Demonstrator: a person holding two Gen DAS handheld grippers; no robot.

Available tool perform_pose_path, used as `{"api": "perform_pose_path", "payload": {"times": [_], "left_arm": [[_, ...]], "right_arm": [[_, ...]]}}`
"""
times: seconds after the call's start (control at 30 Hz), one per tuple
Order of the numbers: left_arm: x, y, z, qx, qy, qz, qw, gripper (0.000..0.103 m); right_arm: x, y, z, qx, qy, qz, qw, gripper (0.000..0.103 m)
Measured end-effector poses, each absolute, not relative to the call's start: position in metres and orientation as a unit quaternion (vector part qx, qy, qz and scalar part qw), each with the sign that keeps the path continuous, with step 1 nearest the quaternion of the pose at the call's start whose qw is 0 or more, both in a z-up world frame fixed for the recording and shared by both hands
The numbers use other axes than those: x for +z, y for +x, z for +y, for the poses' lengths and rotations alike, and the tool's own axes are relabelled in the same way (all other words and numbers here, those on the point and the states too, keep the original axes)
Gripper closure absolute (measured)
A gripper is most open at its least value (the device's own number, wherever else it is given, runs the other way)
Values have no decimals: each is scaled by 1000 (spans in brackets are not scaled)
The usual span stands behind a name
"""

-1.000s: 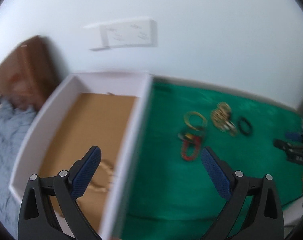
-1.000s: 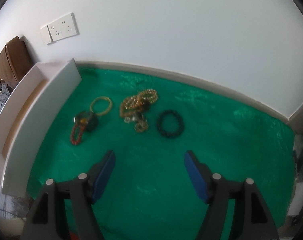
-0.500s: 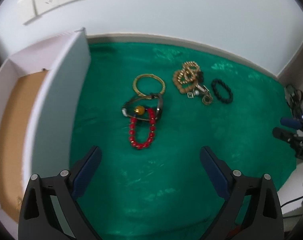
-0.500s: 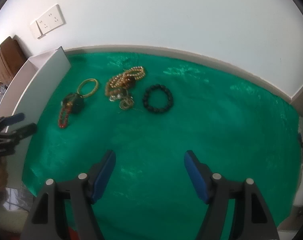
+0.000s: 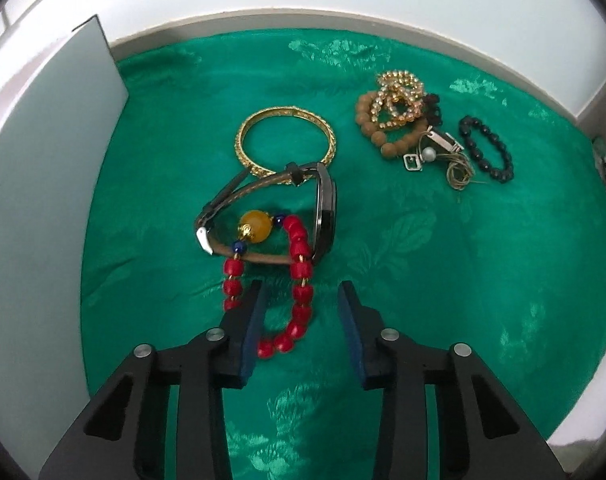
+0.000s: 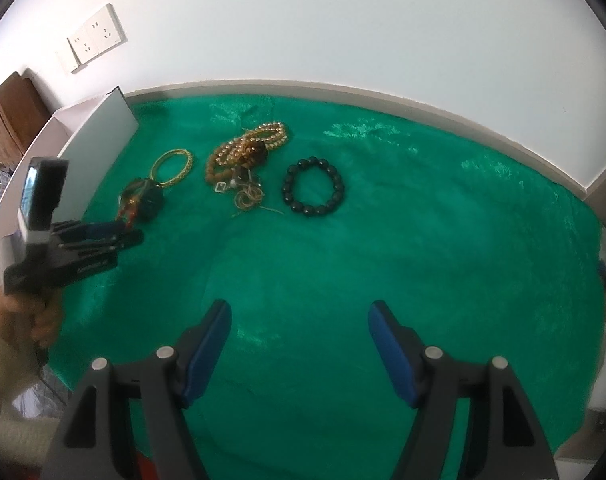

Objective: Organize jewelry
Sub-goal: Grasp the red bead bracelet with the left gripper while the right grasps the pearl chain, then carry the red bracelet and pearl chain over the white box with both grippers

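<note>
A red bead bracelet (image 5: 301, 276) with an amber bead lies on the green cloth (image 5: 423, 280), looped through a dark-strapped watch (image 5: 323, 216). A gold bangle (image 5: 287, 144) lies behind them. My left gripper (image 5: 301, 300) is low over the cloth, jaws partly closed around the bracelet's right side, not touching it. It also shows in the right wrist view (image 6: 115, 236). A pile of gold and wooden bead bracelets (image 5: 395, 116) and a black bead bracelet (image 5: 487, 148) lie to the right. My right gripper (image 6: 299, 324) is open and empty above bare cloth.
A white tray (image 5: 43, 160) with tall walls stands along the cloth's left side. A white wall with sockets (image 6: 95, 38) runs behind the table. A brown chair back (image 6: 11, 120) shows at the far left.
My left gripper swung from over the tray to the cloth, came down to the red bracelet and narrowed its jaws. My right gripper drew back slightly.
</note>
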State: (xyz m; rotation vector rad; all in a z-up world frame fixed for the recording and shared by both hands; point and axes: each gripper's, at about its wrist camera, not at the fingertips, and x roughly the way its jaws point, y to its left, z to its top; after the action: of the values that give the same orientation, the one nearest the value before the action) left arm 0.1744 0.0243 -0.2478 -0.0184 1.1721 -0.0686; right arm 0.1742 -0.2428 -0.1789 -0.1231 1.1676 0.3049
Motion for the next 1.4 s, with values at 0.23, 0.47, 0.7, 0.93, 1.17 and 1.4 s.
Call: {"api": "perform_pose_path", "payload": {"times": [0.23, 0.47, 0.7, 0.93, 1.17, 1.4], "left_arm": [[-243, 177, 27, -27, -12, 553, 833, 96], [-207, 163, 54, -22, -79, 530, 844, 96], [-176, 145, 71, -4, -120, 509, 852, 96], [-160, 124, 78, 17, -127, 505, 854, 96], [-158, 109, 85, 42, -133, 513, 847, 96], [-144, 92, 85, 43, -135, 512, 847, 96]], "right_arm": [[-184, 185, -253, 148, -35, 545, 825, 30], [-206, 227, -220, 241, -11, 525, 816, 30], [-240, 275, -162, 297, -24, 534, 791, 48], [-269, 290, -132, 284, -83, 547, 783, 62], [-253, 275, -139, 277, -72, 551, 784, 80], [-216, 248, -156, 285, -44, 541, 790, 80]]}}
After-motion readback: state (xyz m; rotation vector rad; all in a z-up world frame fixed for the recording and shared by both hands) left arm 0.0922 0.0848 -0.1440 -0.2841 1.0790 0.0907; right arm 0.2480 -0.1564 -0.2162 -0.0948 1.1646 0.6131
